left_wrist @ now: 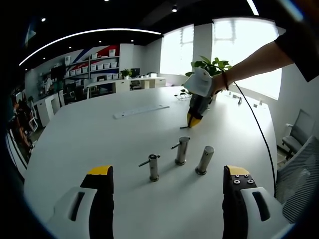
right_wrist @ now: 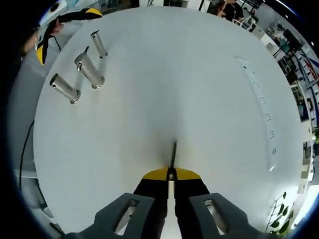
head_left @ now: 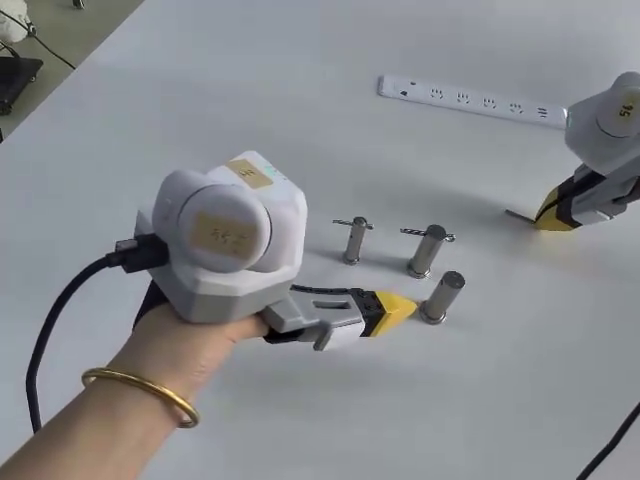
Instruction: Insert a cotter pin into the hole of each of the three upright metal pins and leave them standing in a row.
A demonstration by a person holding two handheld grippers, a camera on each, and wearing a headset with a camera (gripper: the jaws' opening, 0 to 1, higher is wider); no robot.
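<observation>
Three upright metal pins stand close together on the white table. The far pin and the middle pin each carry a cotter pin through the top. The near pin has a bare head. My left gripper is open and empty, its tips just short of the bare pin. My right gripper sits apart to the right, shut on a cotter pin that juts forward onto the table. The pin row lies far to its upper left.
A white power strip lies along the table's far side. A black cable trails from my left gripper toward the near edge. A potted plant stands behind the right gripper. Bare tabletop lies between the pins and the right gripper.
</observation>
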